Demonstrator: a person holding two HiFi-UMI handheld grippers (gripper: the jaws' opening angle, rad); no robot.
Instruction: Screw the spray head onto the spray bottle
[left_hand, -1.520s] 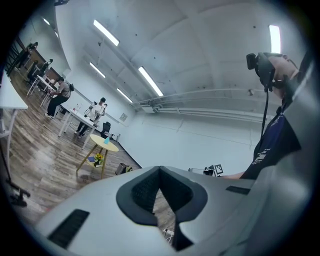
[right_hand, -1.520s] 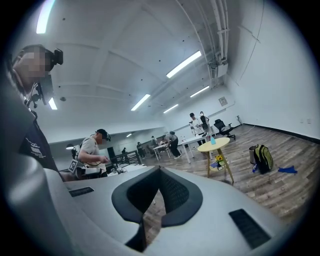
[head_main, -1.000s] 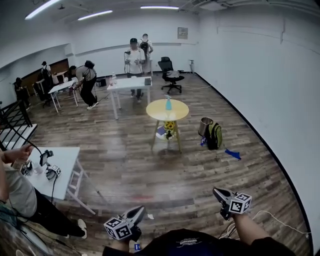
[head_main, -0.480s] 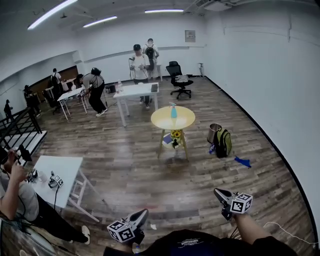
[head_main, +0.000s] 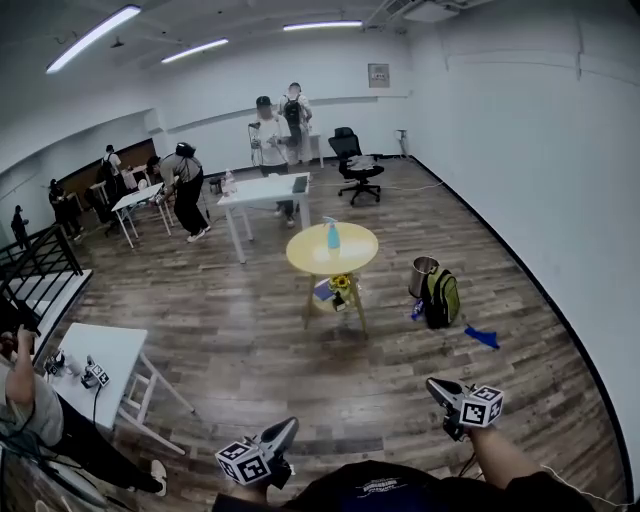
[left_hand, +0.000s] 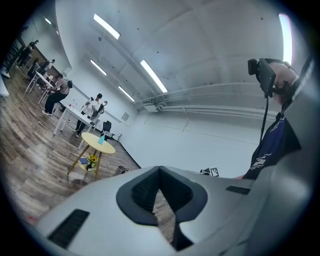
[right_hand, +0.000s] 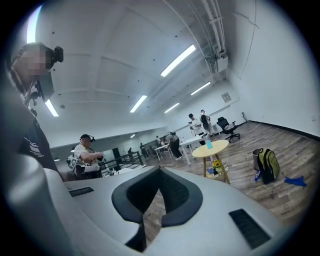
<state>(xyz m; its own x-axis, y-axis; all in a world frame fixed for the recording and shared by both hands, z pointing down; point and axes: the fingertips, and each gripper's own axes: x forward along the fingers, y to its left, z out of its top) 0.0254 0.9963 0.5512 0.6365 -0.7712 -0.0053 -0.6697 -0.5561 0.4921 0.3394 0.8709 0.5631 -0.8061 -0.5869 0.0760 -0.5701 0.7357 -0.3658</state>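
Tools, 2, hand-held.

Left tool (head_main: 283, 430): jaws pressed together, nothing between them. It is low at the head view's bottom edge and points level into the room.

Right tool (head_main: 436, 388): jaws likewise pressed together and empty, with the same carriage.

Bottle (head_main: 332, 235): pale blue and upright, long axis vertical. It stands near the middle of the round yellow desk (head_main: 355, 252). Whether the spray head already sits on it or lies elsewhere is too small to tell.

Key relation: the bottle lies ahead across the wood floor (head_main: 300, 370), well apart from both tools. It sits between their 2 lines of aim, somewhat closer to the left tool's side.

Judgement: the task is not yet in hand. The approach to the desk comes first, and either tool must spread before it can take the bottle or the head.
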